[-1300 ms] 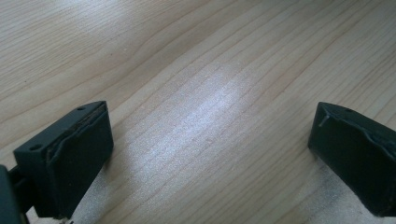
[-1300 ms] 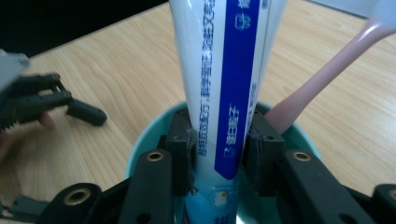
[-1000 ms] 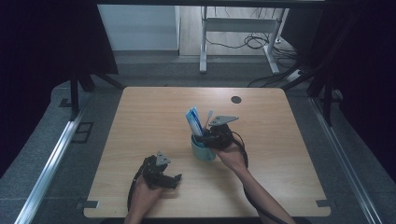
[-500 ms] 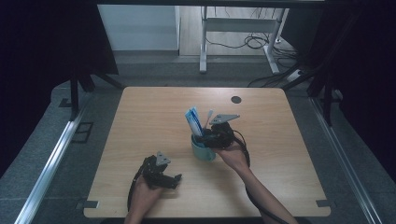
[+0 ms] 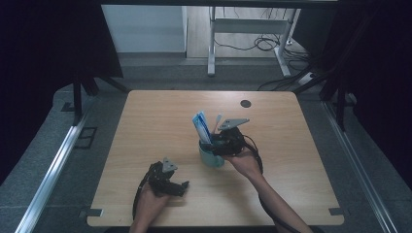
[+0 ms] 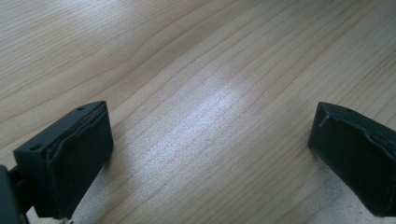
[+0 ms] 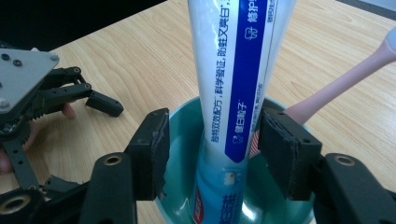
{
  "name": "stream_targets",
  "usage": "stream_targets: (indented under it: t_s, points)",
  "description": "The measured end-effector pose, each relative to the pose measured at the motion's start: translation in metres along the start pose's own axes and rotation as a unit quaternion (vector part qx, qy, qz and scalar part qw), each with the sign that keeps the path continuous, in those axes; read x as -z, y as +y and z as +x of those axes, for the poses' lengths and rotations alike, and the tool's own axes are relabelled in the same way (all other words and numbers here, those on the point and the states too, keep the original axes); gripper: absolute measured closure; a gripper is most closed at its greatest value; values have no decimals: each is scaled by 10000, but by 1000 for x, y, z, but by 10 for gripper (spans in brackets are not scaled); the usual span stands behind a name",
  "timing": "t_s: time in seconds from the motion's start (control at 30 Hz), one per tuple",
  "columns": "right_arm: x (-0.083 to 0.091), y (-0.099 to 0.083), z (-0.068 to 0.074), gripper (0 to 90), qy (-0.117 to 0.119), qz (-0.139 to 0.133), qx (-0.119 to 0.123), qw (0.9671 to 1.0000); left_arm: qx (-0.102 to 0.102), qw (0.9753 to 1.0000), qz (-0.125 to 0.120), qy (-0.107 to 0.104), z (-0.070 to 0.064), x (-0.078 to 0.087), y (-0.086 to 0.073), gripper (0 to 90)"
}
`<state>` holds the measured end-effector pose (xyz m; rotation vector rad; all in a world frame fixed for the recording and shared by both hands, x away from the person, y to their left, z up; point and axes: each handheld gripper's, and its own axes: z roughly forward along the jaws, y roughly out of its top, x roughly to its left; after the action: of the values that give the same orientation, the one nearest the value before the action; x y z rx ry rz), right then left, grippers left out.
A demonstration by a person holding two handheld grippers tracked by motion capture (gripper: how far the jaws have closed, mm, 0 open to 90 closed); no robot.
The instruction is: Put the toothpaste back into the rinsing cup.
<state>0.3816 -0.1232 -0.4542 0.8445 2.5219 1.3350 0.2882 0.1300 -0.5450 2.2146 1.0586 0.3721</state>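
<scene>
Toothpaste tube upright in teal cup at counter middle, between spread jaws of right tool, not yet pinched; left tool open, idle, near-left.

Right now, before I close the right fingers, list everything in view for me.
Cup: one, teal, on the table near its middle, upright.
Toothpaste tube: one, white and blue, standing in the cup, between the right fingers, not yet clamped.
Toothbrush: one, pink, leaning in the cup beside the tube.
Table: one, light wood, with a dark round spot near its far edge.
Right gripper: one, black, open around the tube at the cup's rim.
Left gripper: one, black, open, over bare table at the near left.
</scene>
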Motion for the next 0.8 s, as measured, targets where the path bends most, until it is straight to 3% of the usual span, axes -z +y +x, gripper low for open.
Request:
stream_targets:
  t_s: [0.8]
  points:
    - [20,1,6,288,66,137,103,9998,2,10000,1,1,0,0,0,0]
